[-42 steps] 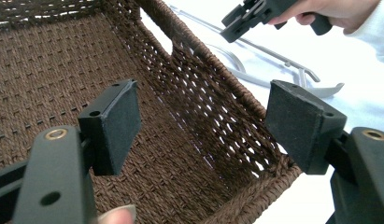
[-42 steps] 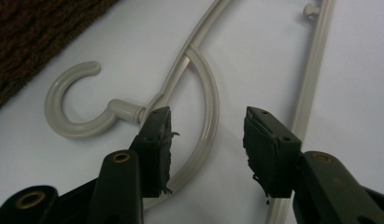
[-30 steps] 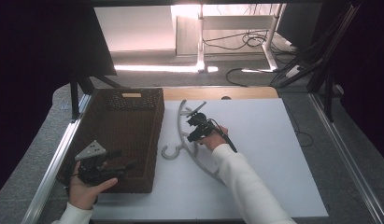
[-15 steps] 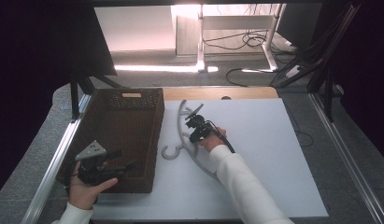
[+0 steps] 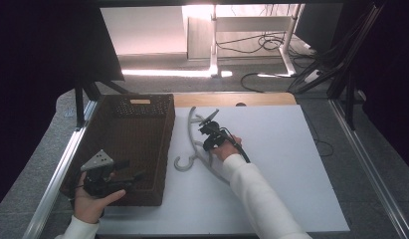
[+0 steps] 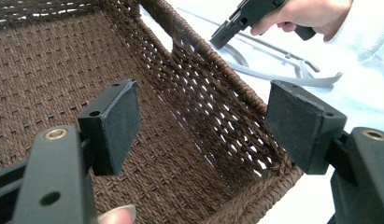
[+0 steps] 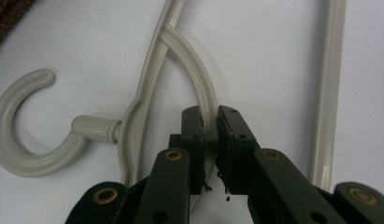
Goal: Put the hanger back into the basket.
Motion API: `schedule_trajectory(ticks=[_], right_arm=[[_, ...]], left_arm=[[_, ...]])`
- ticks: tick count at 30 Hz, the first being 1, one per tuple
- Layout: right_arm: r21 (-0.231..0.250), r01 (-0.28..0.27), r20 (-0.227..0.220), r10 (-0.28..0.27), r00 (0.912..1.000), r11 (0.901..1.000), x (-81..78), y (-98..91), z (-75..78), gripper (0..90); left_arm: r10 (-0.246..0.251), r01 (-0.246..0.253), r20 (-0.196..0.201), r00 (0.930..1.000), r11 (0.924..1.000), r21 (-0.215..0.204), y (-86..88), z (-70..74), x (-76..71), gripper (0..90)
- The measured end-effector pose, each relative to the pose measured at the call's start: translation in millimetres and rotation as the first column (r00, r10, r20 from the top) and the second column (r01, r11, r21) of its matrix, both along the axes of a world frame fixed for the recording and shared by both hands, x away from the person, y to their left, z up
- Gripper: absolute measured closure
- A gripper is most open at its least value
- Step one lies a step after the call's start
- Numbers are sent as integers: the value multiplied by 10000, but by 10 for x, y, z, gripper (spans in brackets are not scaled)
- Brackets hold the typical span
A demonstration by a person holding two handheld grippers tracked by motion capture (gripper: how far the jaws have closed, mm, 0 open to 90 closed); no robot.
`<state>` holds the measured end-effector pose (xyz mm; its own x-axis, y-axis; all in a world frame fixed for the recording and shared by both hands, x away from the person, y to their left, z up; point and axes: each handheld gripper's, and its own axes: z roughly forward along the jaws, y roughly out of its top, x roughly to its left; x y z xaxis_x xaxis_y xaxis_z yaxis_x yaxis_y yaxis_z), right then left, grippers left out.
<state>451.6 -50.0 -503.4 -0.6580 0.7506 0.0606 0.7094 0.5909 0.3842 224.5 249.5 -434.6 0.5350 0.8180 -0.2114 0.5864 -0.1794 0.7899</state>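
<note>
R gripper (image 7: 209, 122) is pinching the inner curved rib of the grey hanger (image 5: 194, 149), which is lying on the white table (image 5: 291, 164) at 3 o'clock of the basket (image 5: 127, 144). L gripper (image 6: 201, 126) is hovering wide open w/ nothing between jaws, over basket's near corner.

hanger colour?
Pale grey-beige plastic hanger; clearest in the right gripper view.

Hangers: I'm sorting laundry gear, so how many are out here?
1. A grey plastic hanger lies flat on the white table beside the wicker basket; the right gripper is clamped on it.
</note>
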Motion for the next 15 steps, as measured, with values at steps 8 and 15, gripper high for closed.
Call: schedule_trajectory(ticks=[8, 15], right_arm=[[695, 78, 22, -80, 10000, 9976, -7, -79, 119, 822], [1592, 95, 118, -116, 9999, 9872, -29, -187, 327, 834]], left_arm=[[-21, 21, 2, 10000, 10000, 10, -2, 1, 0, 263], [-15, 15, 7, 10000, 10000, 10, -5, 4, 0, 263]])
